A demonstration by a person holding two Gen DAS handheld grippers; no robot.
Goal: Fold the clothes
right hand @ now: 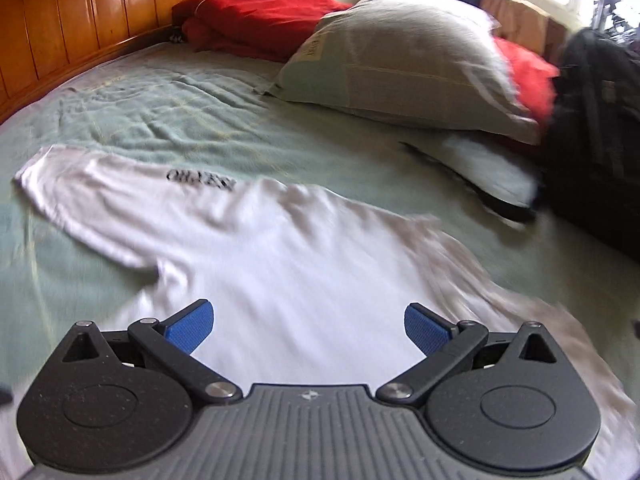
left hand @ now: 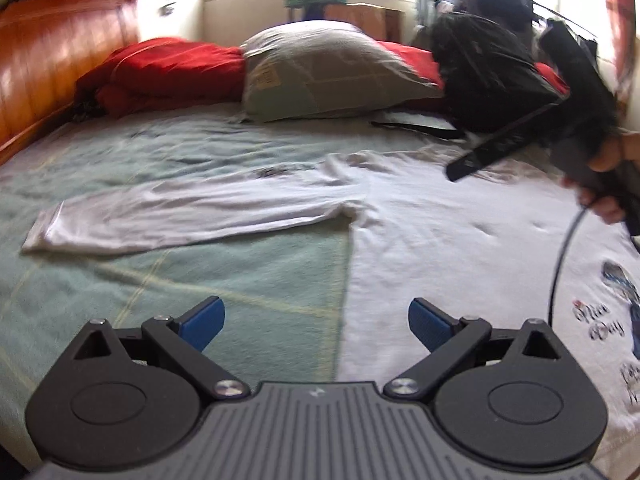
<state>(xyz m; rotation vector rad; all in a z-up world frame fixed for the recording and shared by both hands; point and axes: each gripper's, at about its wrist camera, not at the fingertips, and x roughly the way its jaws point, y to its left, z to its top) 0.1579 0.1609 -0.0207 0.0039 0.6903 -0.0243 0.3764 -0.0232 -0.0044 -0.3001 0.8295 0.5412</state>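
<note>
Both the left gripper (left hand: 316, 322) and right gripper (right hand: 309, 326) gape wide, apparently empty, above a white long-sleeved cotton shirt (right hand: 280, 264) on the pale green bedsheet (left hand: 160, 276).

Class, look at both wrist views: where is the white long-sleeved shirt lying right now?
The white shirt lies flat on the green bedspread, in front of the pillow; its sleeve stretches left toward the wooden headboard.
</note>
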